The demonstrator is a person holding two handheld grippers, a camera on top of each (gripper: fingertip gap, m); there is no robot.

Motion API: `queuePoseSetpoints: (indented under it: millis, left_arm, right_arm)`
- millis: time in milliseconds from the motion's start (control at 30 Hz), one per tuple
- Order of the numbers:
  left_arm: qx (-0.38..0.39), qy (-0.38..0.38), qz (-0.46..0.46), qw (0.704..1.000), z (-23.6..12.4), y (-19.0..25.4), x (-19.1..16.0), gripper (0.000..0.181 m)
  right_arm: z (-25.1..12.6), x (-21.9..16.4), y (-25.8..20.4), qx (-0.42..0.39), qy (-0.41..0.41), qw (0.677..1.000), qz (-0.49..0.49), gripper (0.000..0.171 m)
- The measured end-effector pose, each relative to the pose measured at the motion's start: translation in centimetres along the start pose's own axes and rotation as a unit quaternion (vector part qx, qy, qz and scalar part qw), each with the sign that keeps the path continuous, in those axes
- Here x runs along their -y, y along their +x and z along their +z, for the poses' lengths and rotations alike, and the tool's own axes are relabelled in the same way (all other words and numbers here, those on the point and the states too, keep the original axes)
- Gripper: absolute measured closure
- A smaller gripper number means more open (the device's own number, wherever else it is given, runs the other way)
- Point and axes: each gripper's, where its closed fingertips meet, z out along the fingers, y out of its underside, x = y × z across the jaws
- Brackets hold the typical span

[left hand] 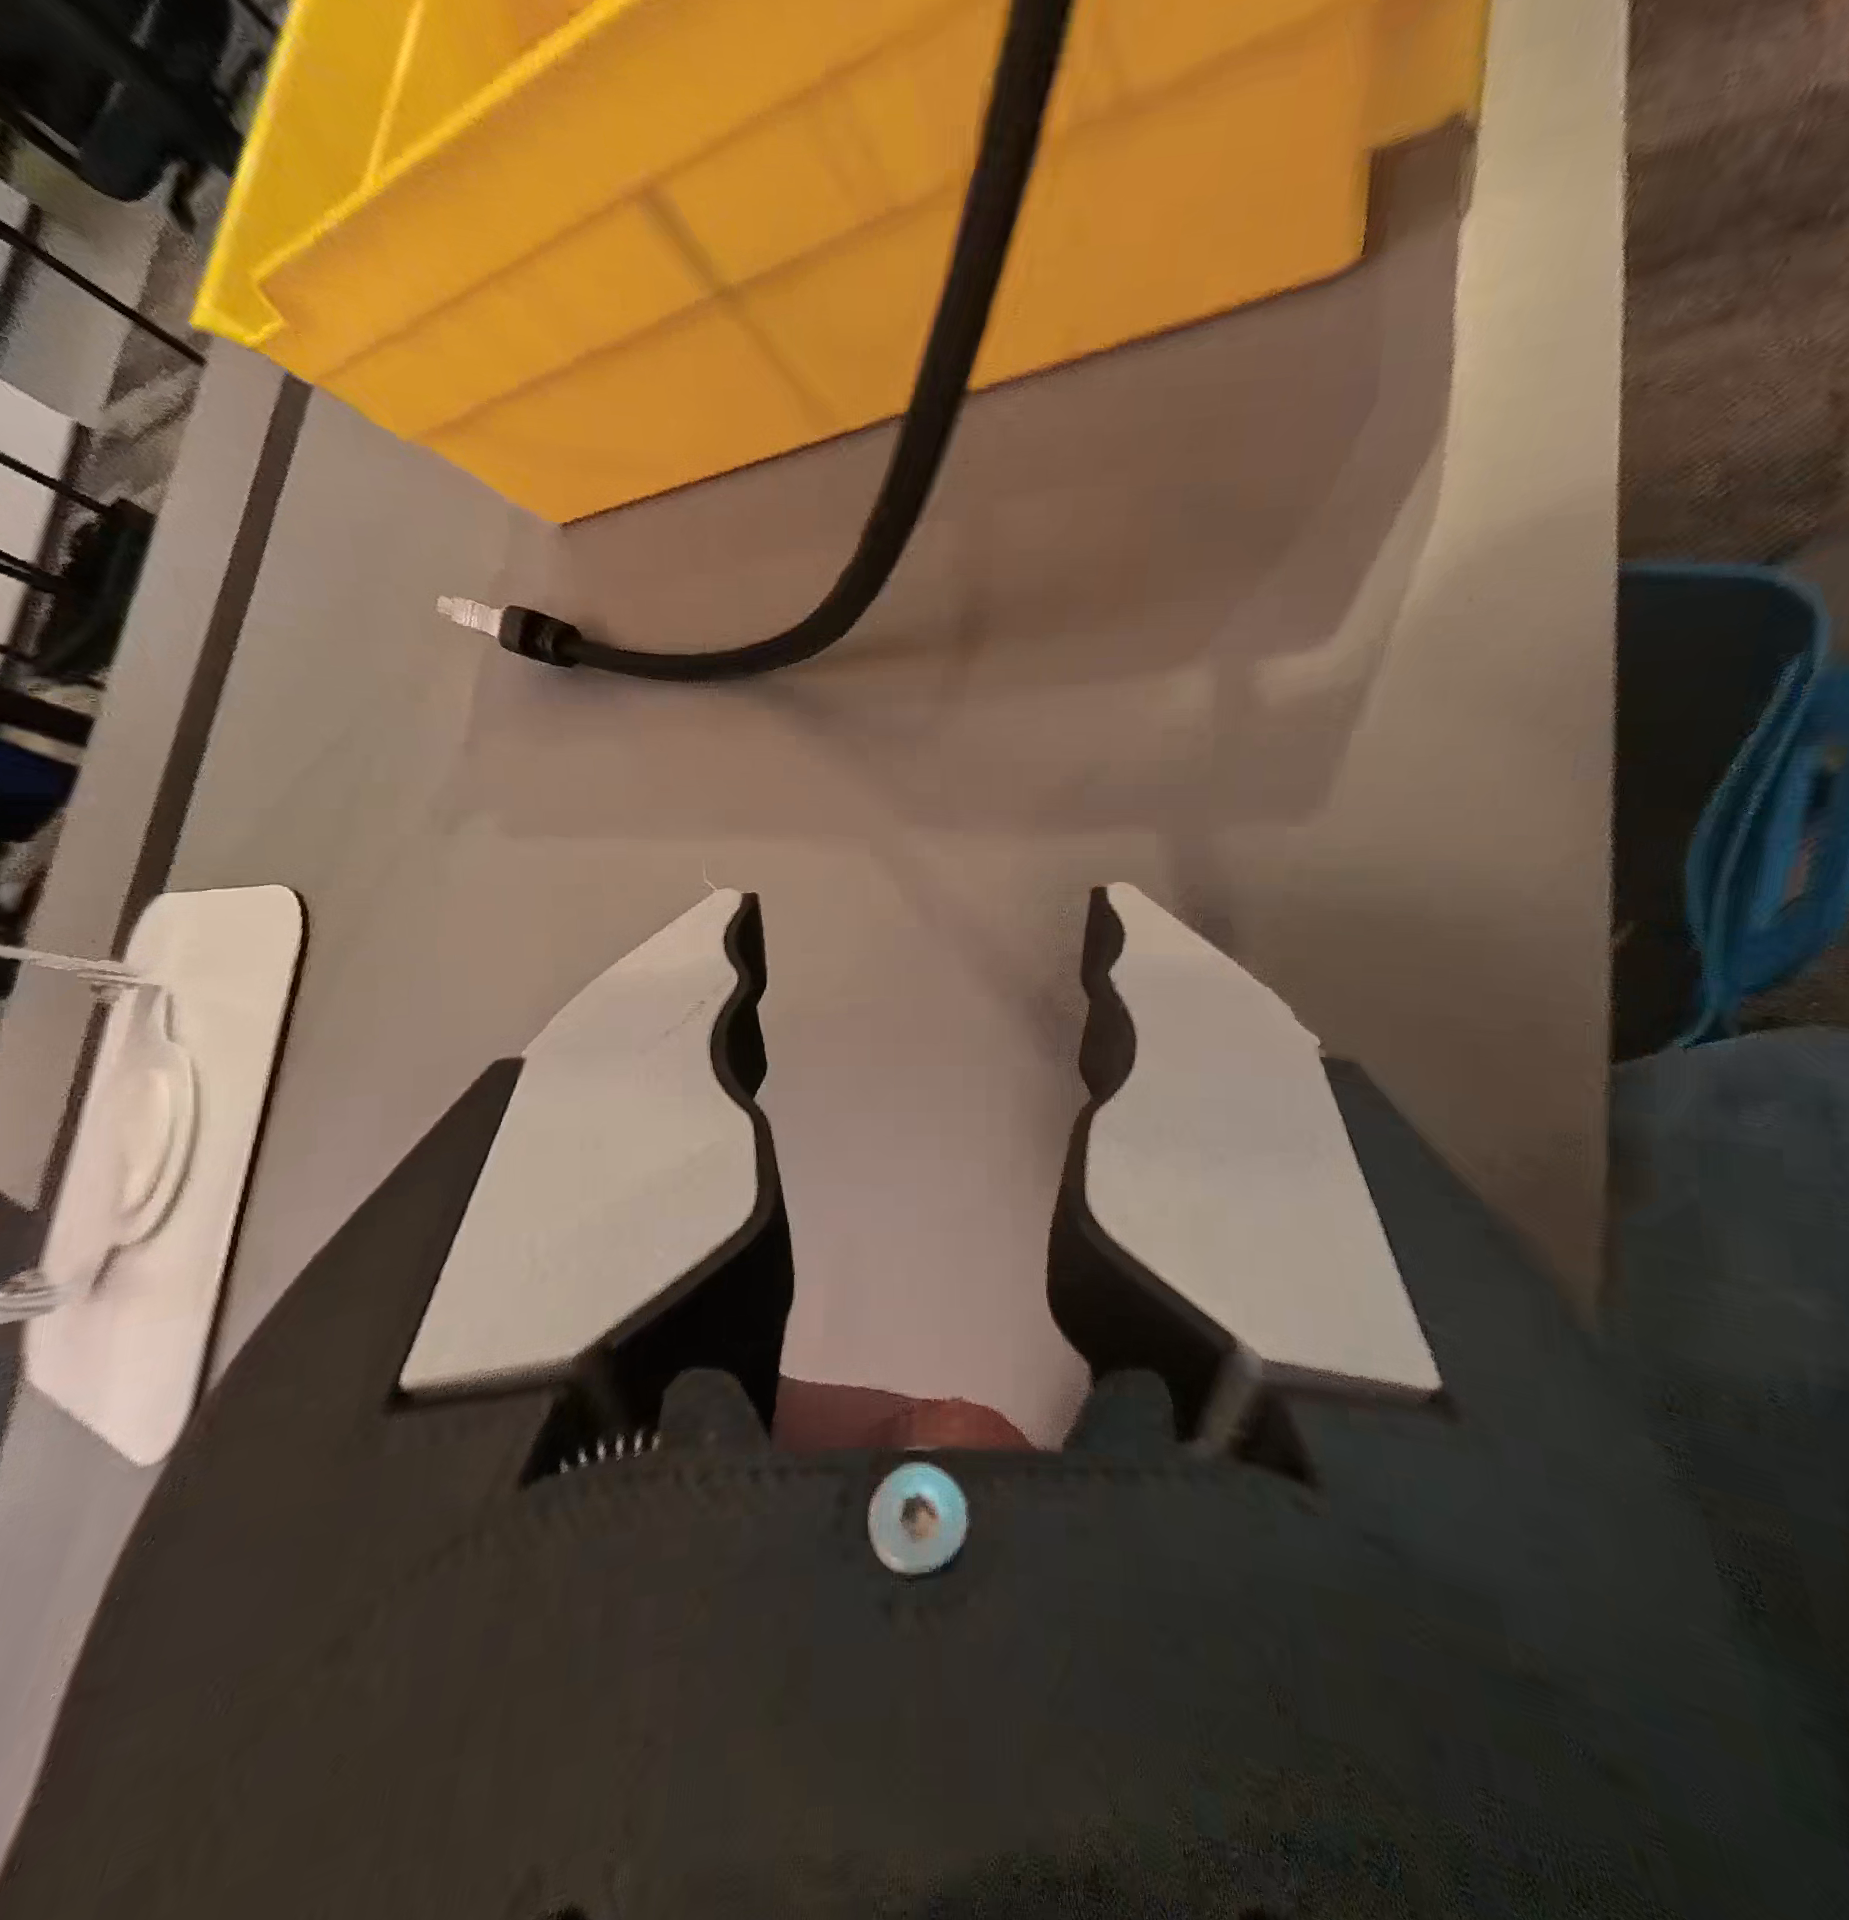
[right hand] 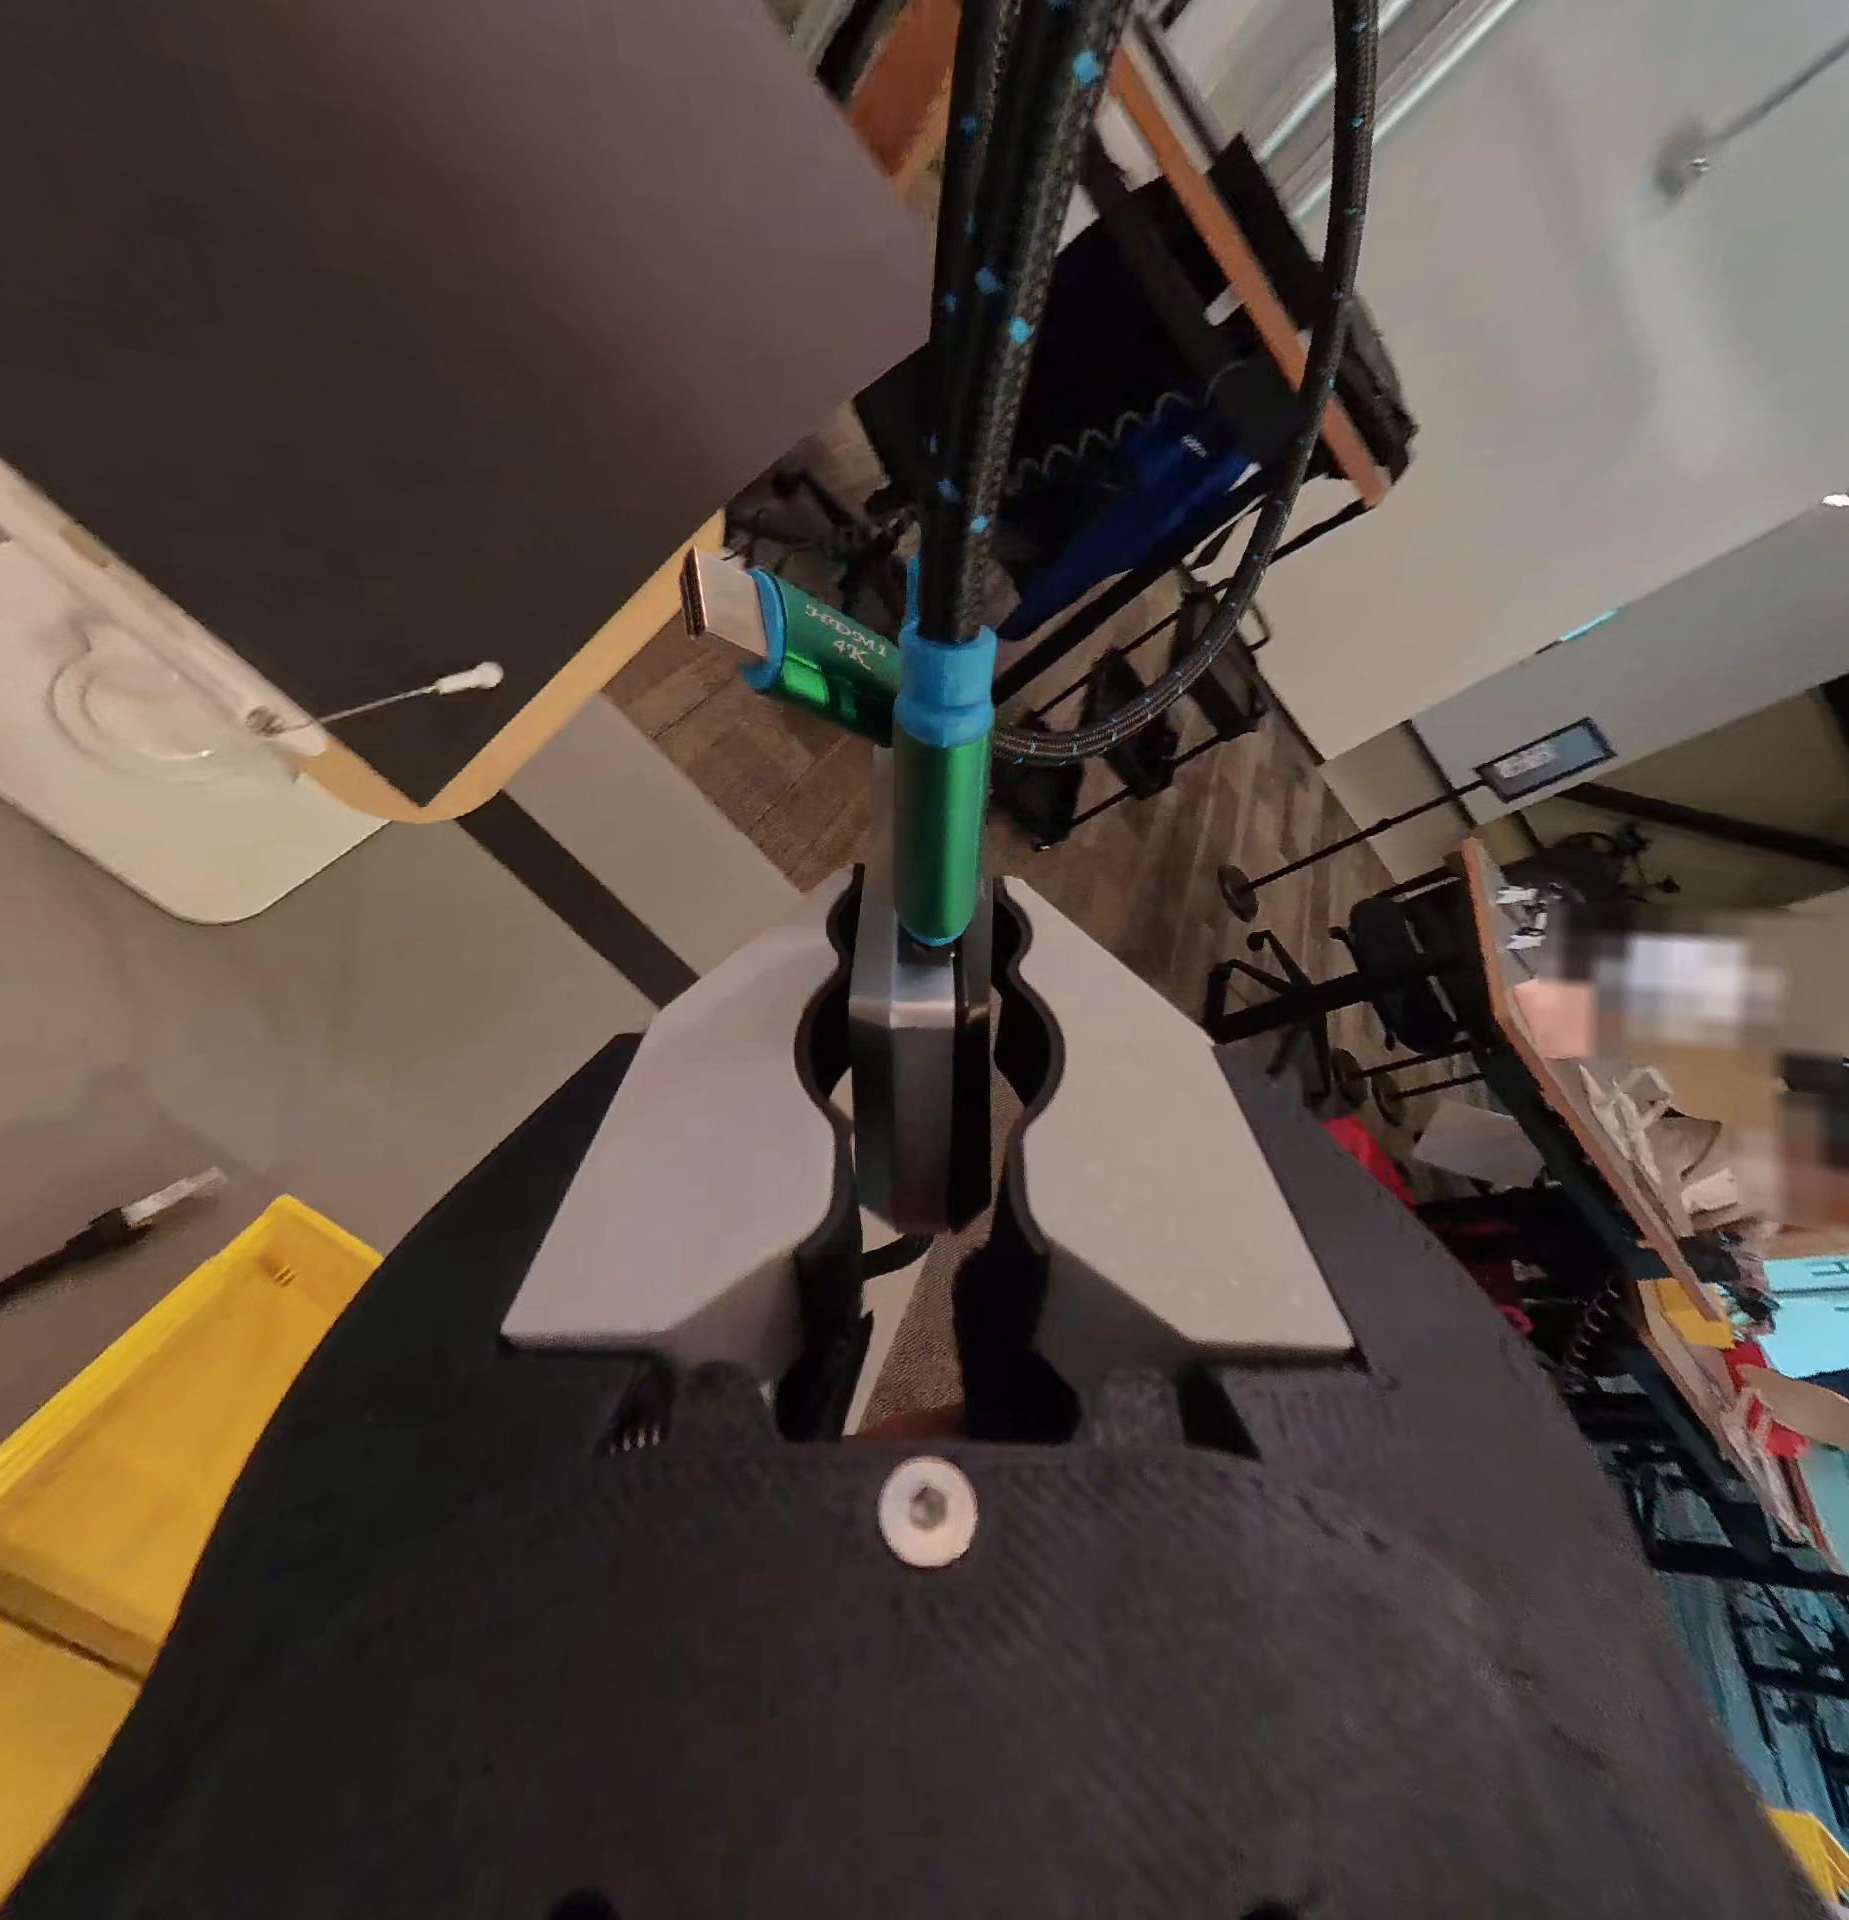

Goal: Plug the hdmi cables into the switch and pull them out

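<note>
Currently our right hand-held gripper point(right hand: 925, 1049) is clamped on the switch point(right hand: 904, 1091), one green HDMI plug point(right hand: 935, 821) seated. Left hand-held gripper point(left hand: 925, 935) is apart, empty. Next, we'd judge: grab the black cable point(left hand: 691, 655) lying ahead of it and align it.

Two lines of pale lettering run along the loose green plug point(right hand: 826, 665) — the dark wall plaque point(right hand: 1543, 771) stays illegible.

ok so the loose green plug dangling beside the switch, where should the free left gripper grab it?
Judging from the right wrist view, grip the green metal shell, not the bare silver tip that must enter the switch. It hangs tilted, tip pointing away from the braided cable, so come in across its flat faces. The left gripper is open.
</note>
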Motion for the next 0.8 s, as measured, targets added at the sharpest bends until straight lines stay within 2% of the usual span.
queuePoseSetpoints:
  millis: [233, 333, 467, 600, 800]
  left_arm:
    - [0.015, -0.020, -0.026, 0.999, -0.7, -0.1, -3.5, 0.123]
    - [0.023, -0.028, -0.038, 0.999, -1.4, -0.4, -4.8, 0.123]
    - [0.028, -0.026, -0.055, 0.998, -2.0, -0.6, -5.8, 0.126]
    - [0.031, -0.018, -0.064, 0.997, -2.2, -0.8, -6.1, 0.127]
    - [0.036, -0.011, -0.069, 0.997, -2.3, -0.7, -6.1, 0.131]
  right_arm:
    - [4.2, -5.6, -5.7, 0.092, -0.046, 0.995, 0.019, 0.152]
    - [5.7, -9.7, -9.5, 0.145, -0.106, 0.984, -0.006, 0.152]
    - [5.6, -15.5, -15.7, 0.246, -0.179, 0.949, -0.084, 0.152]
    - [3.7, -20.0, -19.8, 0.320, -0.229, 0.910, -0.132, 0.152]
    - [0.0, -25.2, -23.7, 0.447, -0.297, 0.836, -0.116, 0.152]
